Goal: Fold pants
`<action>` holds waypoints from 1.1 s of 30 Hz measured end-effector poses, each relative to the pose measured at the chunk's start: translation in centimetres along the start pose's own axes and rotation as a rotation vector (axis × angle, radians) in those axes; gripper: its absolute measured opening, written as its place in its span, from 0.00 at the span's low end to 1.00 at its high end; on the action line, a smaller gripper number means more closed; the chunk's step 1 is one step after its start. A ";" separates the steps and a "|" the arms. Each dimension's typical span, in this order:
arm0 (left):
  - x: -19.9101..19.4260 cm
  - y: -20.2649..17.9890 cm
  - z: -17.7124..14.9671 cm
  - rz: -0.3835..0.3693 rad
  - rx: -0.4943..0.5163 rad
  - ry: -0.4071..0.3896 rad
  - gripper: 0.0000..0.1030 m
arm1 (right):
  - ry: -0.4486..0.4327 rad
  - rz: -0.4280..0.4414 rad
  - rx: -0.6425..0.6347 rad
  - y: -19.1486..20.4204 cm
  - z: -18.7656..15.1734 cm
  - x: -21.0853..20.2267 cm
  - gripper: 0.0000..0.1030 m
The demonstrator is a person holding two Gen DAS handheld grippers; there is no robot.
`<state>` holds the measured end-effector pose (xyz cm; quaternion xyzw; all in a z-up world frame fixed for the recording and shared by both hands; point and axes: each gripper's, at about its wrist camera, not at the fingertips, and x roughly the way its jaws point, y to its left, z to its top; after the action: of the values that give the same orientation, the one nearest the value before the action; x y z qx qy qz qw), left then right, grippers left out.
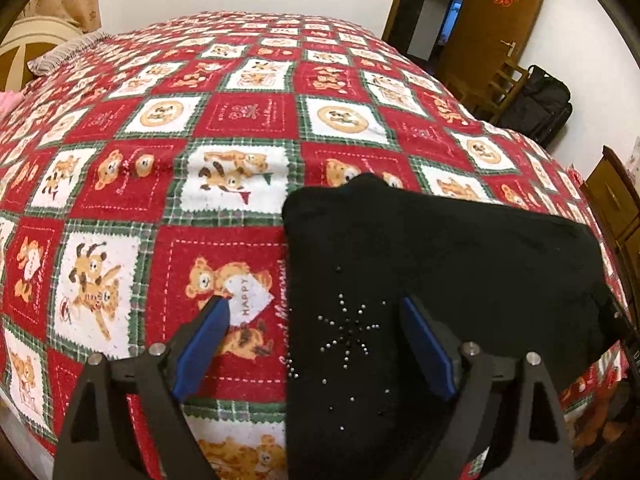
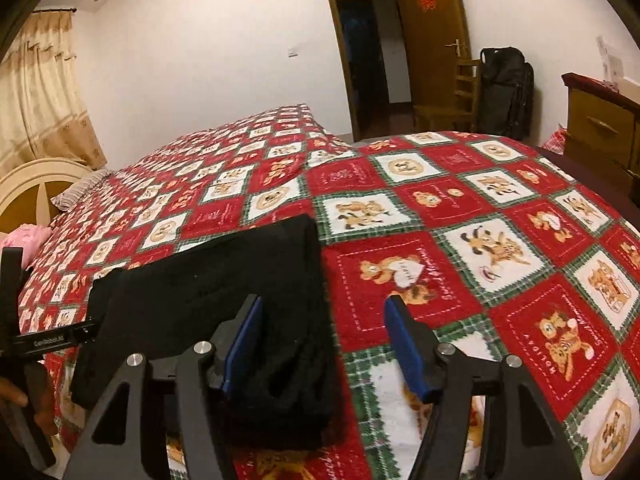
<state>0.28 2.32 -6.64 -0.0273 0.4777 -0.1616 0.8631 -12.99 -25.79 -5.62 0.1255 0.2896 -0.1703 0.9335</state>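
In the left wrist view, the folded black fabric pants with a beaded star (image 1: 420, 280) lie on the red-and-white bear-patterned bedspread (image 1: 160, 152), long axis running ahead and to the right of the left gripper (image 1: 314, 316), whose blue pads stand wide apart, gripping nothing, the pants' left edge between them. In the right wrist view, the pants (image 2: 208, 304) stretch ahead and left of the right gripper (image 2: 322, 312); its jaws are spread and empty, the left pad over the cloth.

Black pants on a red, white and green bear quilt

The pants (image 1: 440, 264) are plain black with a starburst of small silver studs (image 1: 348, 332) near the camera. The bedspread (image 1: 160, 140) alternates red and white squares edged in green plaid, printed with tan bears. Far right, a brown door (image 2: 432, 40) bears a red emblem; far left hang beige curtains (image 2: 40, 92).
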 end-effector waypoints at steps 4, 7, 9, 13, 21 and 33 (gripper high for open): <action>0.0 0.2 -0.2 -0.014 -0.028 -0.012 0.87 | 0.040 0.087 0.035 0.2 -0.5 0.8 0.62; -0.3 0.4 -0.3 -0.034 -0.039 -0.014 0.87 | 0.048 0.102 -0.007 1.1 -0.8 0.9 0.62; -0.8 1.1 -0.2 -0.066 -0.074 -0.029 0.87 | 0.058 0.115 -0.030 1.6 -1.0 0.8 0.62; -0.6 2.3 -0.3 -0.126 -0.135 -0.025 0.87 | 0.055 0.121 -0.039 1.8 -1.3 0.6 0.62; -0.3 0.4 -0.7 -0.119 -0.051 -0.043 0.89 | 0.037 0.104 -0.020 1.5 -1.5 0.7 0.63; -0.2 0.2 -1.1 -0.151 -0.039 -0.063 0.90 | 0.039 0.056 -0.201 4.0 -2.0 0.9 0.50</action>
<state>-0.74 2.70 -7.13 -0.0850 0.4498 -0.2157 0.8625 -11.75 -21.68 -7.19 0.0428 0.3199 -0.1119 0.9399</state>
